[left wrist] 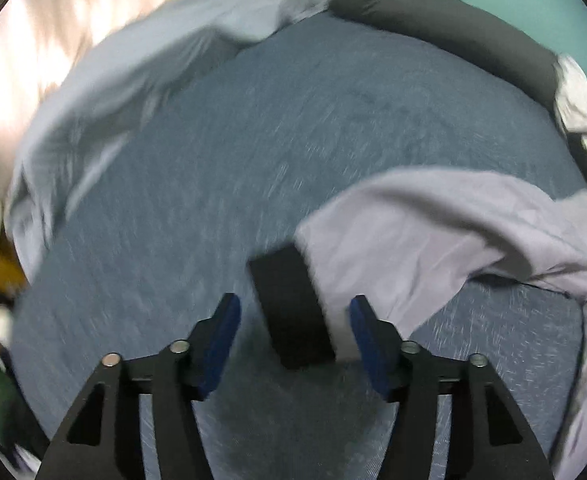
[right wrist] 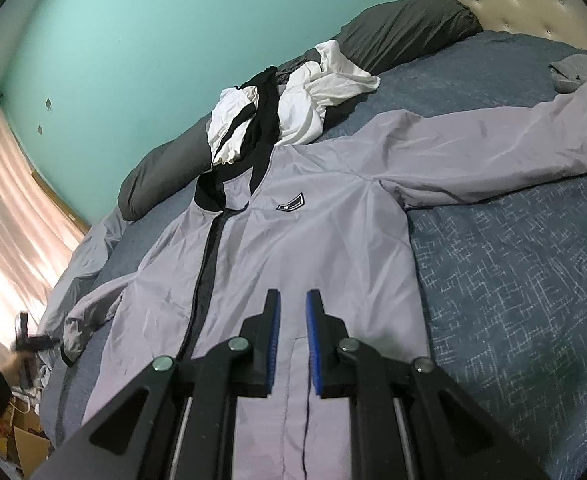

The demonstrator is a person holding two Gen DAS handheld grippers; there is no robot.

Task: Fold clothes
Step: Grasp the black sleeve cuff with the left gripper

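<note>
both pairs of jaws are standing apart and gripping nothing: the left gripper (left wrist: 295,330) is spread wide, its blue pads on either side of the black ribbed cuff (left wrist: 293,312) of a sleeve without visibly touching it, while the right gripper (right wrist: 293,340) is showing only a narrow gap between its blue pads as it is hovering over the lower front of the pale grey zip-up jacket (right wrist: 293,240). that jacket is lying face up and spread flat on the blue woven bedspread (right wrist: 513,280), its dark zipper (right wrist: 207,272) running up to a black collar (right wrist: 213,192), a small dark badge (right wrist: 291,204) sitting on the chest, one sleeve stretching out to the right and the other bending down to the left, where the left wrist view, blurred by motion, is showing the grey sleeve (left wrist: 433,232) crumpling across the bedspread (left wrist: 253,160). just beyond the collar a white and black crumpled garment (right wrist: 293,108) is lying, touching the jacket's neck. behind it a long dark grey pillow (right wrist: 393,32) is resting along the head of the bed. a light grey-blue rumpled sheet (left wrist: 113,100) is bunching at the bedspread's far left edge. past the bed a turquoise wall (right wrist: 153,40), a cream tufted headboard (right wrist: 533,0) and pinkish curtains (right wrist: 13,220) are showing.
</note>
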